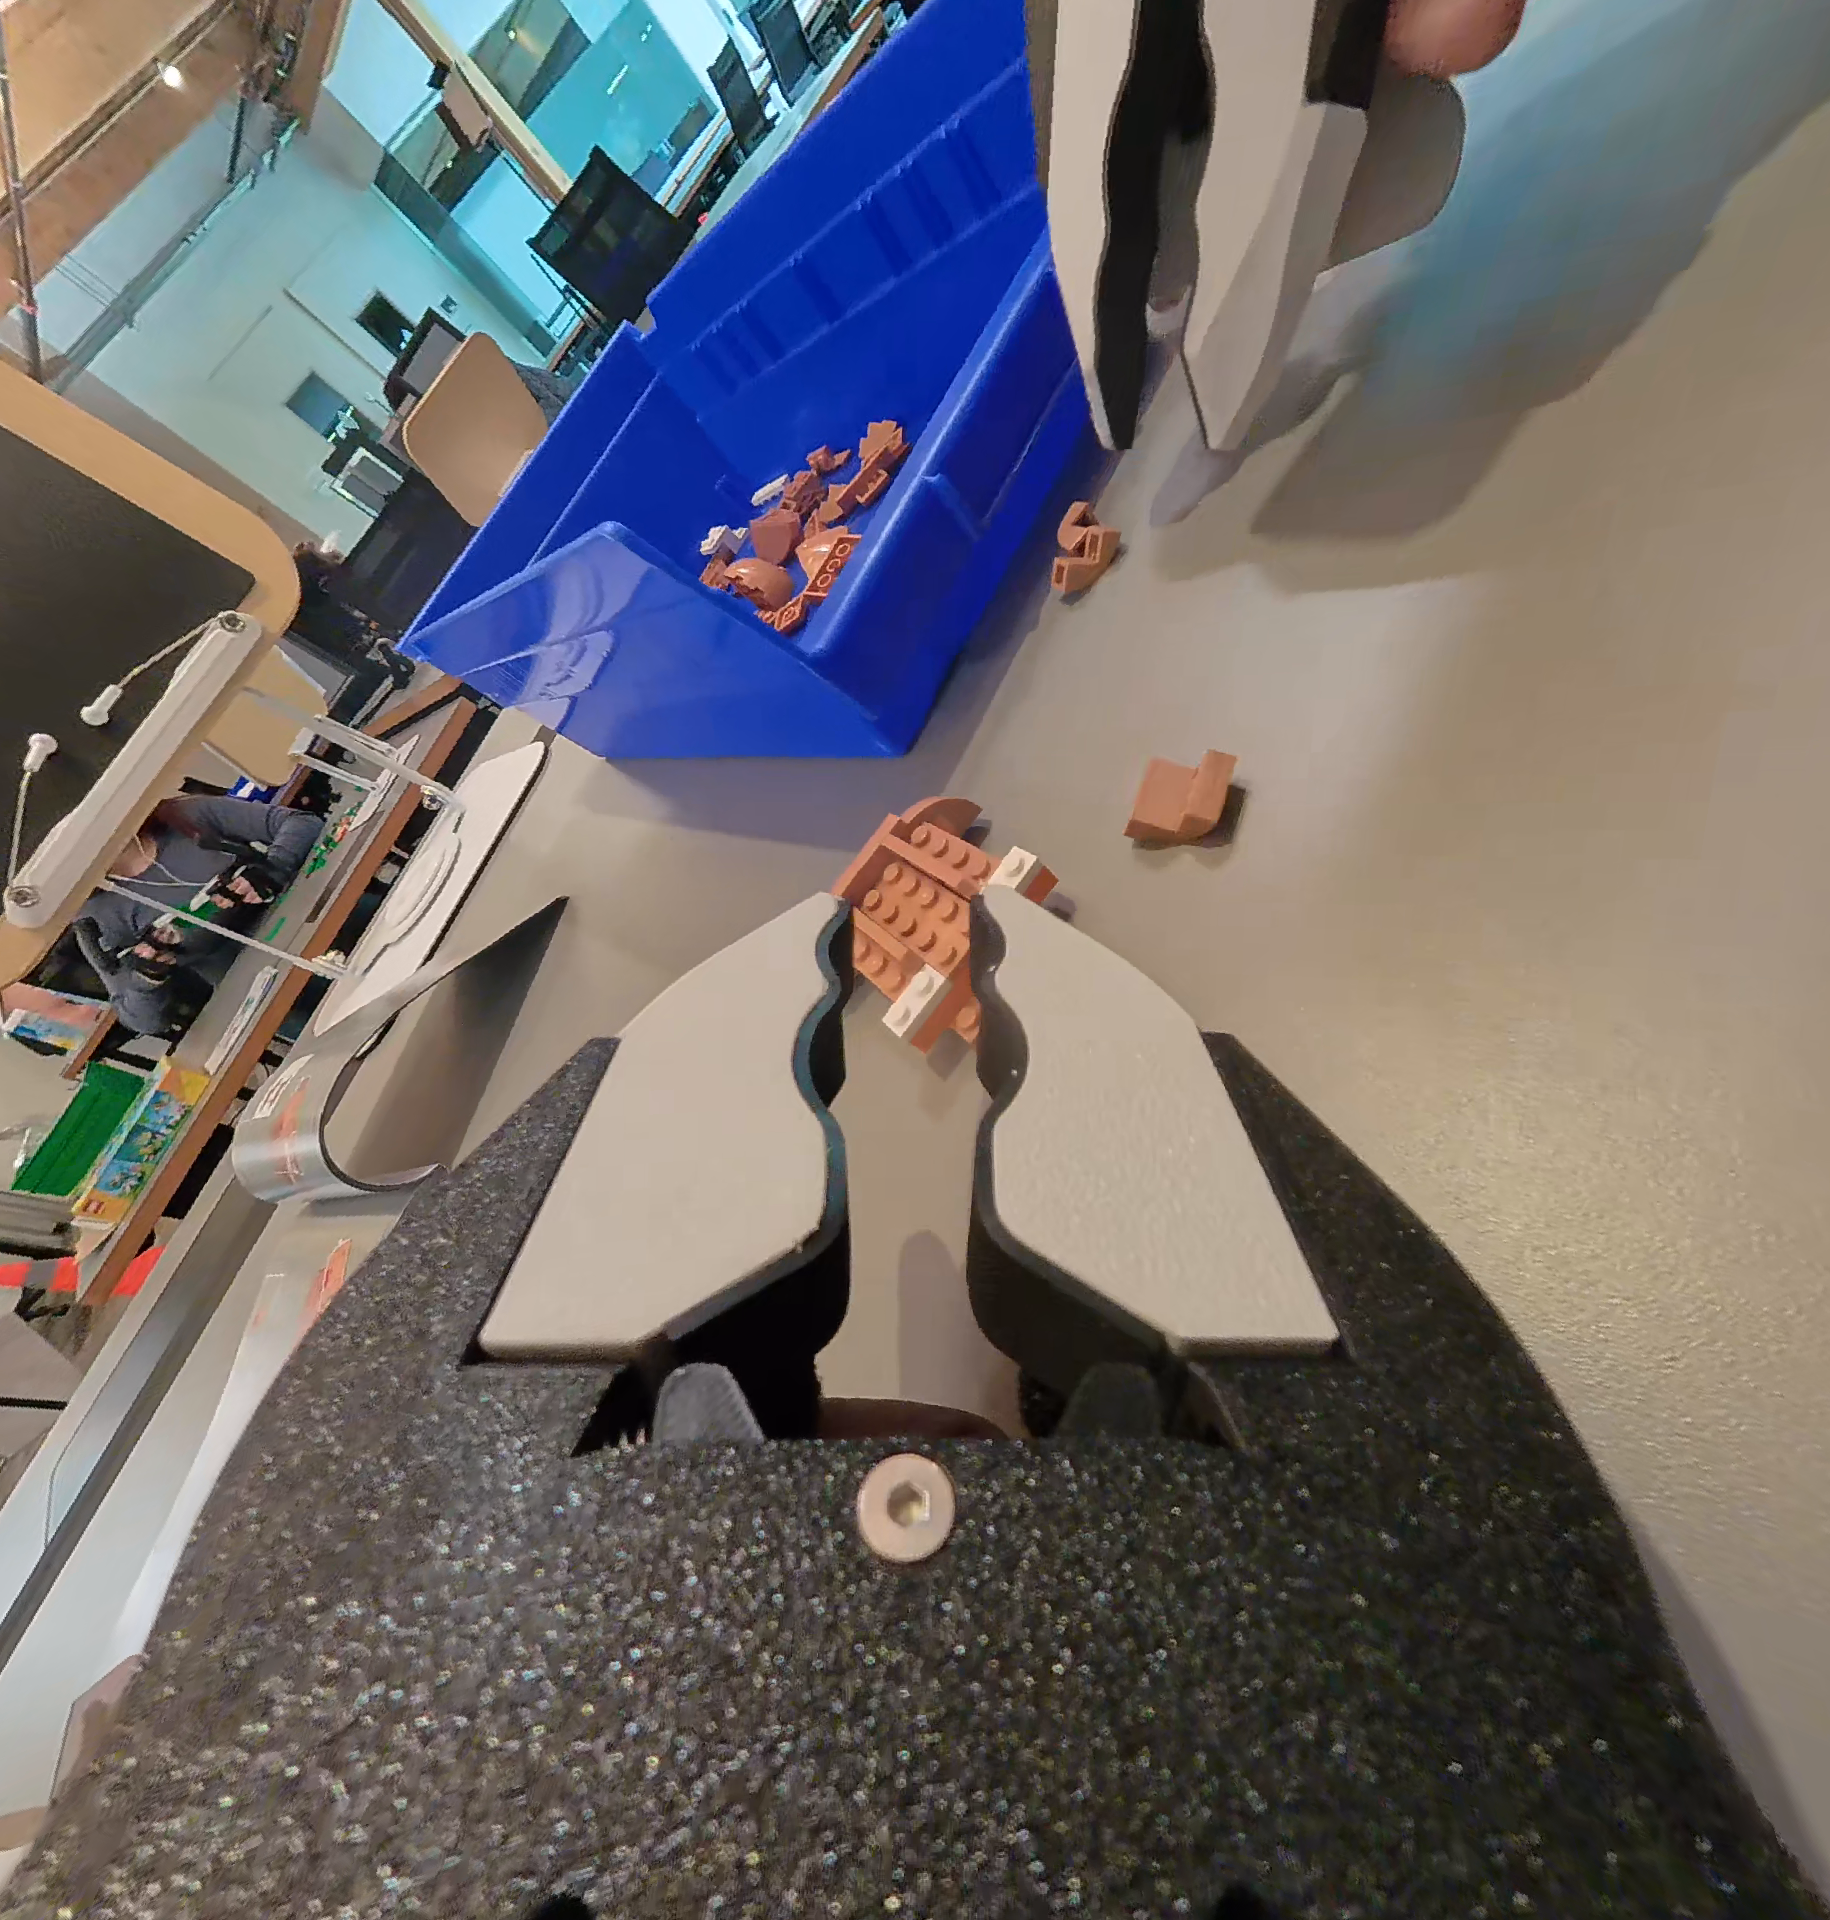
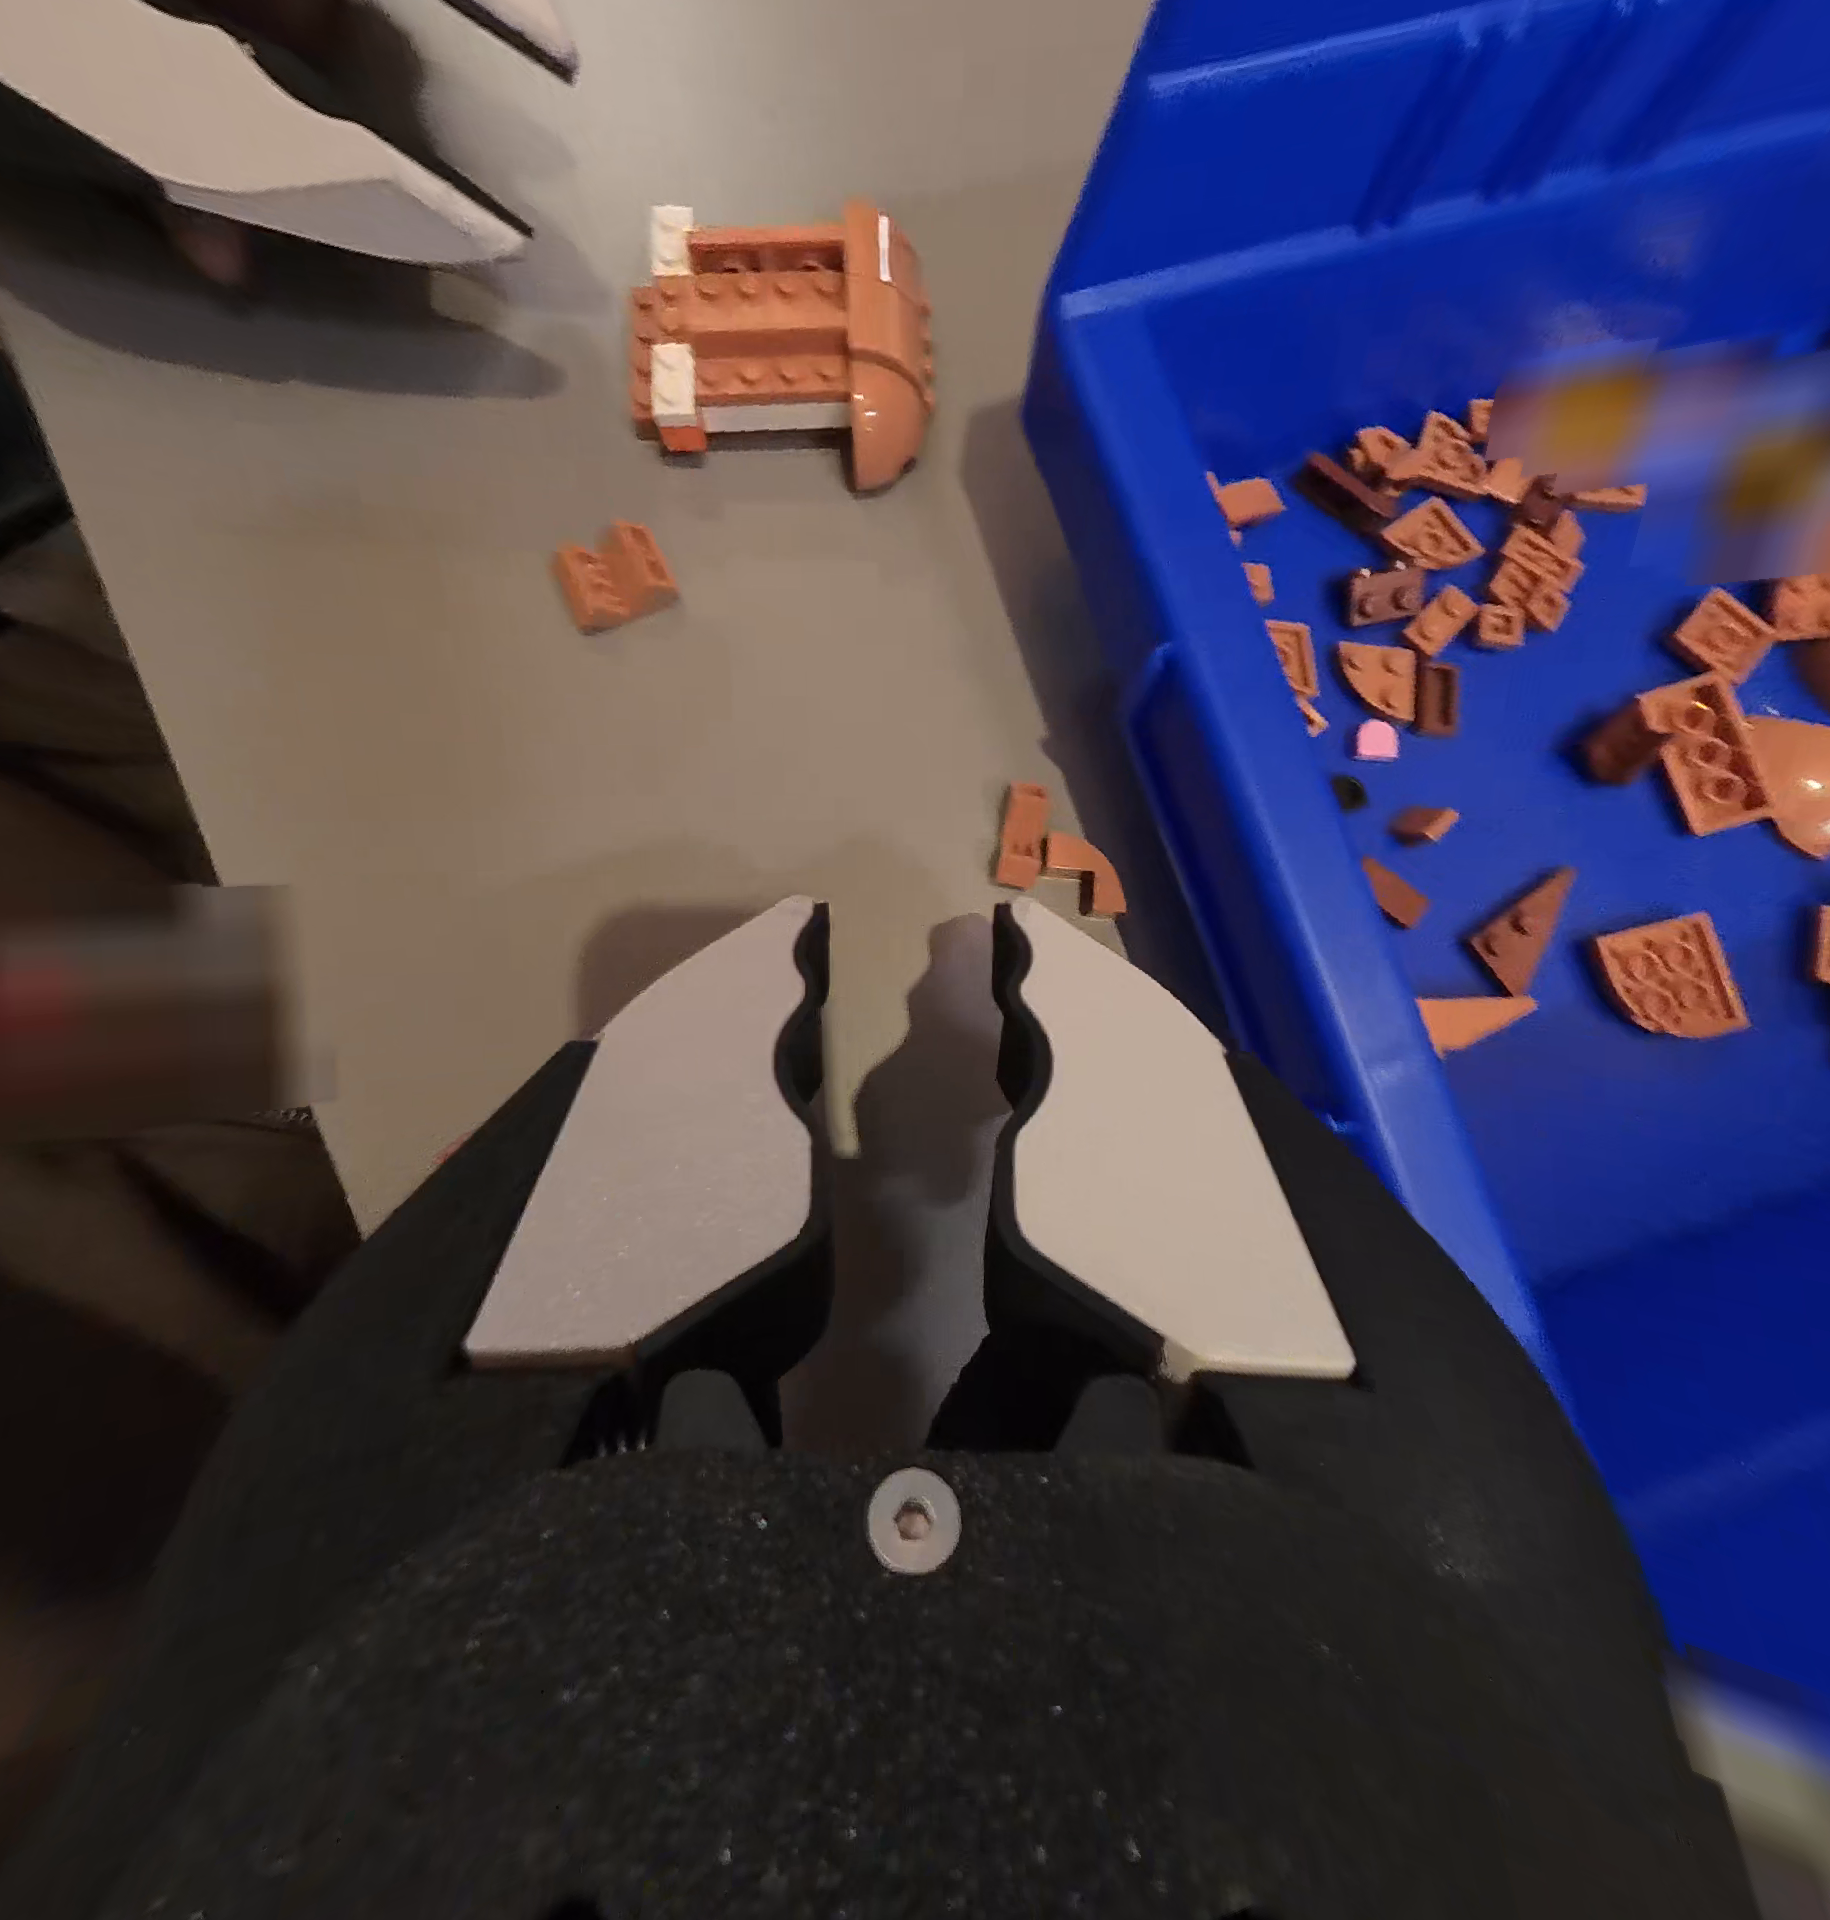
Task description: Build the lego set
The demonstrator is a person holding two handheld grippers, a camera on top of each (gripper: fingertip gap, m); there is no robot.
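Observation:
A partly built brown lego assembly [image 1: 932, 862] with small white bricks lies on the grey table [image 1: 1513, 935]. It also shows in the right wrist view [image 2: 776, 332]. My left gripper [image 1: 909, 920] is open and empty, with its tips just short of the assembly, which shows through the gap. In the right wrist view the left gripper [image 2: 537, 145] is apart from the assembly. My right gripper [image 2: 911, 914] is open and empty above the table beside the blue bin [image 2: 1254, 831]. It also shows in the left wrist view [image 1: 1171, 436].
The blue bin [image 1: 682, 665] holds several loose brown bricks [image 2: 1513, 623]. A brown stepped piece [image 1: 1181, 800] [image 2: 615, 582] and small brown pieces [image 1: 1085, 545] [image 2: 1056, 862] lie on the table. A curved metal stand [image 1: 298, 1153] is at the left. The table edge [image 2: 163, 779] runs down the left. My right fingertips sit around 15 cm from my left ones.

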